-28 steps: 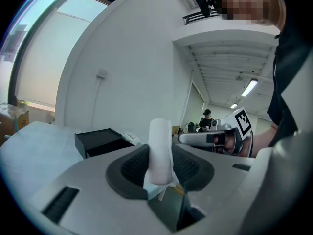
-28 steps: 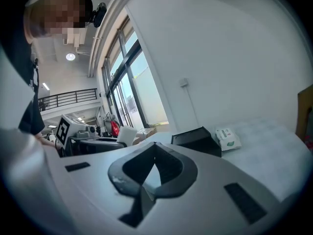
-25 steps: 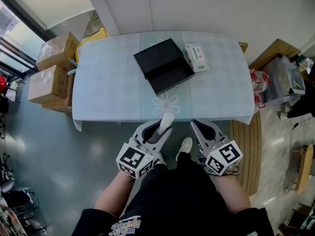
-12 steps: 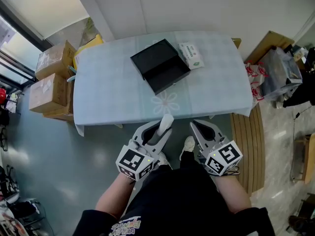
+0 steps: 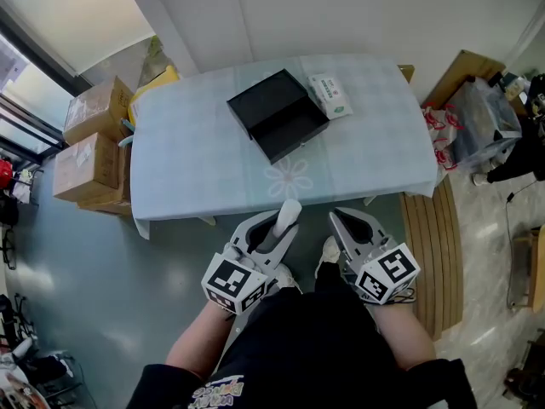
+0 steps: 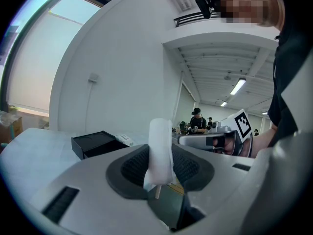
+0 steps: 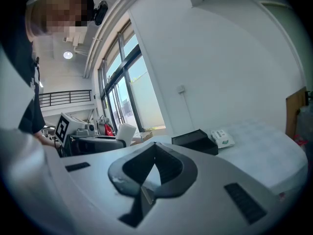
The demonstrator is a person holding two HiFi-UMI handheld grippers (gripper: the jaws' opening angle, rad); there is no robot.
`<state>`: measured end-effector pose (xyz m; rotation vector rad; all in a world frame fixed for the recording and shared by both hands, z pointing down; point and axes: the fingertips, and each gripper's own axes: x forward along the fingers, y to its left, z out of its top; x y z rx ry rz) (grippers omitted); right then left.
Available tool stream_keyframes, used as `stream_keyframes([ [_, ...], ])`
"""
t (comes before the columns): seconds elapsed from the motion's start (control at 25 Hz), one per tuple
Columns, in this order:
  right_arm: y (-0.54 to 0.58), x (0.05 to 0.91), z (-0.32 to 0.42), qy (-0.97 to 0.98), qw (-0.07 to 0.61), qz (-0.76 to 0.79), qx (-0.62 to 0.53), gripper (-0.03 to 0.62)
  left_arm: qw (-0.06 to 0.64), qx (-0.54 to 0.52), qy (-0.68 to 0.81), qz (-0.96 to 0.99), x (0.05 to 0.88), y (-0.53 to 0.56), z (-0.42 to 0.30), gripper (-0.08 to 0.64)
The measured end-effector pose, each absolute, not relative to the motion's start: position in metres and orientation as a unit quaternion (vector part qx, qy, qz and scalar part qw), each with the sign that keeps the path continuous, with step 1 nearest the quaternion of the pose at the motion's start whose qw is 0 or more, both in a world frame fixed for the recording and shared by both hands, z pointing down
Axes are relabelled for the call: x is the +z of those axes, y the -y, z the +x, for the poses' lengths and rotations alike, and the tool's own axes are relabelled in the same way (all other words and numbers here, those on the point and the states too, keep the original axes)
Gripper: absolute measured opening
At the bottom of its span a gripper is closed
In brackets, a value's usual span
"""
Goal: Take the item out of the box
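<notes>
Person standing at the near edge of a table [image 5: 196, 160] with a pale checked cloth, seen from the head view. An open black box [image 5: 277, 113] lies on the far half of the table, with a white packet [image 5: 330, 96] just beside it on the right. Brown cartons [image 5: 89, 135] are stacked on the floor to the table's left. Both grippers are held low, close to the body, short of the table. The left gripper [image 5: 277, 227] clamps a white item [image 5: 289, 210] that sticks up past its jaws, well apart from the box. The right gripper [image 5: 351, 220] is beside it, jaws drawn together.

Left gripper view: the item [image 6: 160, 151] stands upright between the two dark pads, pinched at its lower end. The box [image 6: 95, 143] sits on the table beyond, and the right gripper [image 6: 215, 140] shows at the right.

Right gripper view: the jaws meet at their tips with nothing between them. Box [image 7: 195, 141] and packet [image 7: 222, 137] lie ahead on the table, and the left gripper with the item [image 7: 126, 131] shows at the left
</notes>
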<state>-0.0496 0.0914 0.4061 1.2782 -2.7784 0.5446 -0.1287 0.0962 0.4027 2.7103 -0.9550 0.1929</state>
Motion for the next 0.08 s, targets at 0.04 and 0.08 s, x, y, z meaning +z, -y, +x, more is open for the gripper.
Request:
stream_keyframes([
  [0.04,-0.0928,0.4059,-0.0503,0.894,0.017,0.412,0.176,0.009,0.131,0.067,0.328,0.933,0.4026,-0.0976,-0.1294,0.138],
  [0.08,-0.0941,0.4056,-0.051,0.894,0.017,0.412,0.176,0.009,0.131,0.067,0.328,0.933,0.4025,-0.099,-0.13,0.138],
])
